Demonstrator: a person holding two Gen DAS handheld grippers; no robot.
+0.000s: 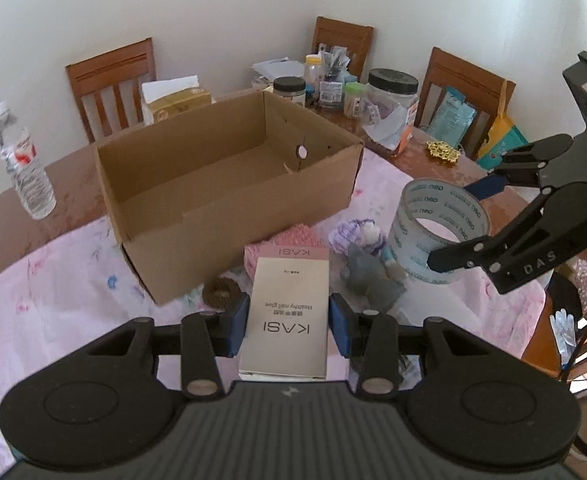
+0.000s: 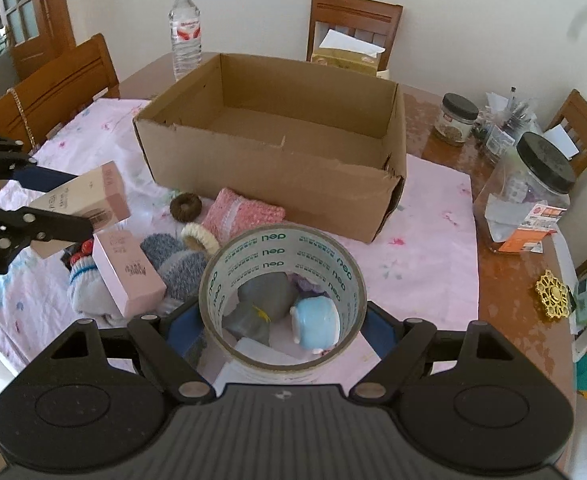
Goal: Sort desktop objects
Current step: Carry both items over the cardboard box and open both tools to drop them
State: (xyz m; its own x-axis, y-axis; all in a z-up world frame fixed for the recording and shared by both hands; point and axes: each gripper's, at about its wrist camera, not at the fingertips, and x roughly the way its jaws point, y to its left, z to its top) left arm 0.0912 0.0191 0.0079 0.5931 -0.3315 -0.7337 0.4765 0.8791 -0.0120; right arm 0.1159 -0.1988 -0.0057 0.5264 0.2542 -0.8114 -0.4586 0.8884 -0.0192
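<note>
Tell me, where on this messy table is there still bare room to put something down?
Inside the cardboard box, which looks empty. On the pink cloth right of the box's near corner, before the big jar. Also the cloth left of the box, below the water bottle. Crowded: socks, small boxes and hair ties in front of the box.

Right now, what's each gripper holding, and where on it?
Left gripper clamps the KASI box across its long sides, near one end. Right gripper holds the tape roll across its outer wall.
</note>
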